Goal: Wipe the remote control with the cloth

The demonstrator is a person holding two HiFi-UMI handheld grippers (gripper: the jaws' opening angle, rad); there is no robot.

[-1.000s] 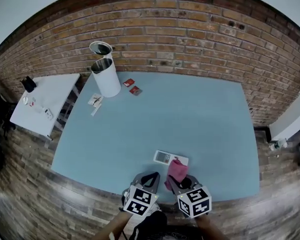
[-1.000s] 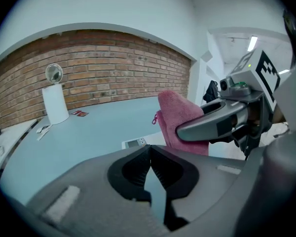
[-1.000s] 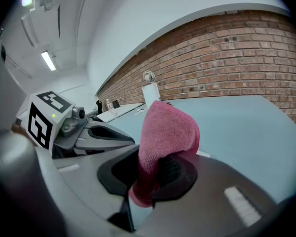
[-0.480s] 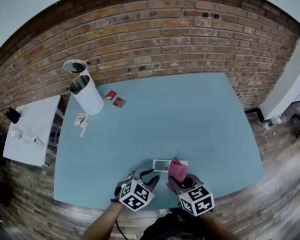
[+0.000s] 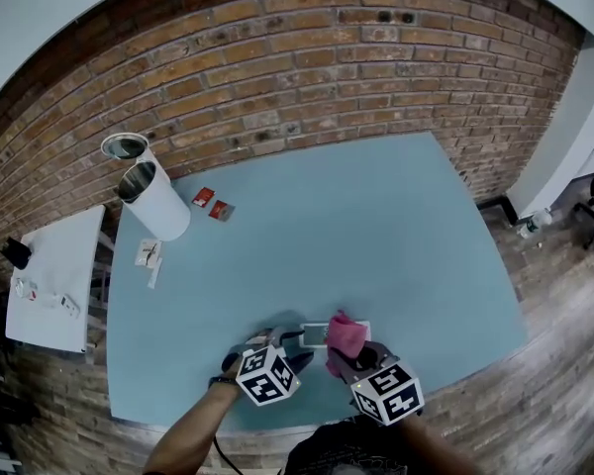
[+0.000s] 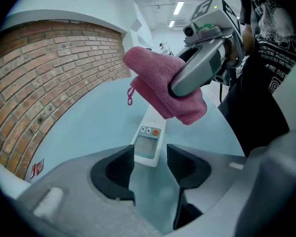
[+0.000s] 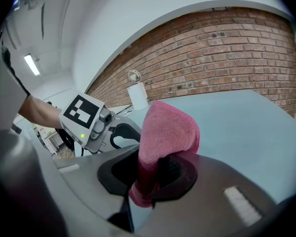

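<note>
Head view looks steeply down on a pale blue table (image 5: 376, 226) set against a brick wall (image 5: 307, 57), with both grippers at the table's near edge. The remote control (image 5: 315, 334) lies flat on the table just beyond them, its screen facing up.

The left gripper (image 6: 152, 164) points down at the near end of the remote. Its jaws have just been opening and now stand moderately apart. In the left gripper view the two dark fingers (image 6: 119, 166) flank the near end of the remote, which sits in the gap between their tips. The right finger is clear of it. Whether the left one touches its edge I cannot tell, but neither pad presses on it.

The right gripper (image 7: 155, 174) has its jaws clamped on the pink cloth (image 7: 165, 132). The pads pinch the lower folds, and the rest stands up as a rounded bundle above the fingers. In the left gripper view that bundle hangs over the far part of the remote, and whether it touches the remote cannot be told.

Far to the left on the table stand a white cylindrical bin (image 5: 153, 201) and two small red packets (image 5: 211, 203).
</note>
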